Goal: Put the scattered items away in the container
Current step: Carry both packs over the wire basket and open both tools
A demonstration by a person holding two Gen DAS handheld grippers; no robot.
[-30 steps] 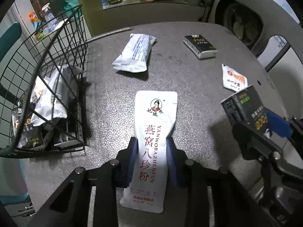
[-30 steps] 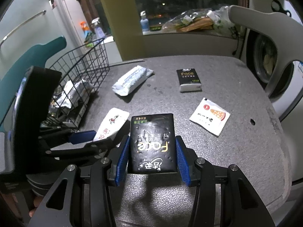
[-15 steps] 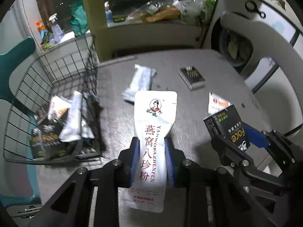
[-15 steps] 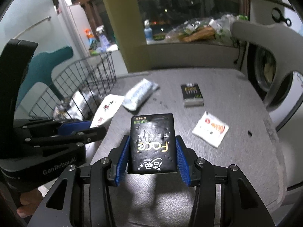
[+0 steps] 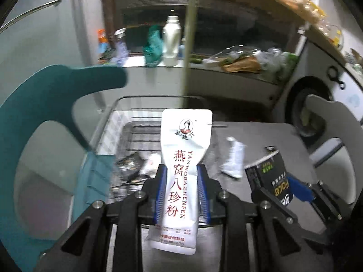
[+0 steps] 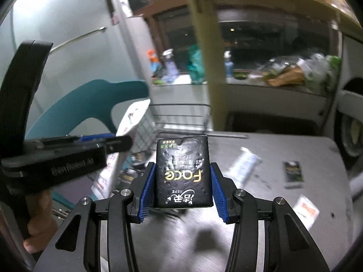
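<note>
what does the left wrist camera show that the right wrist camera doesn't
Only the left wrist view shows the white bottle on the sill and the sachet's printed front. Only the right wrist view shows the small orange-printed packet on the table and a hand holding the left gripper. Both show the wire basket, the black Face tissue pack and the white wrapped pack.

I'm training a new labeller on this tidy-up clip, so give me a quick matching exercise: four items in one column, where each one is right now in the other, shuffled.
Items:
1. white sachet with red lettering
2. black Face tissue pack
3. small packet with orange print
4. long white wrapper

Places:
A. lying on the table, nearest the right edge
B. clamped in the right tool
C. lying on the table, just right of the wire basket
D. clamped in the left tool

Pairs: 1-D, 2-B, 3-A, 4-C
</note>
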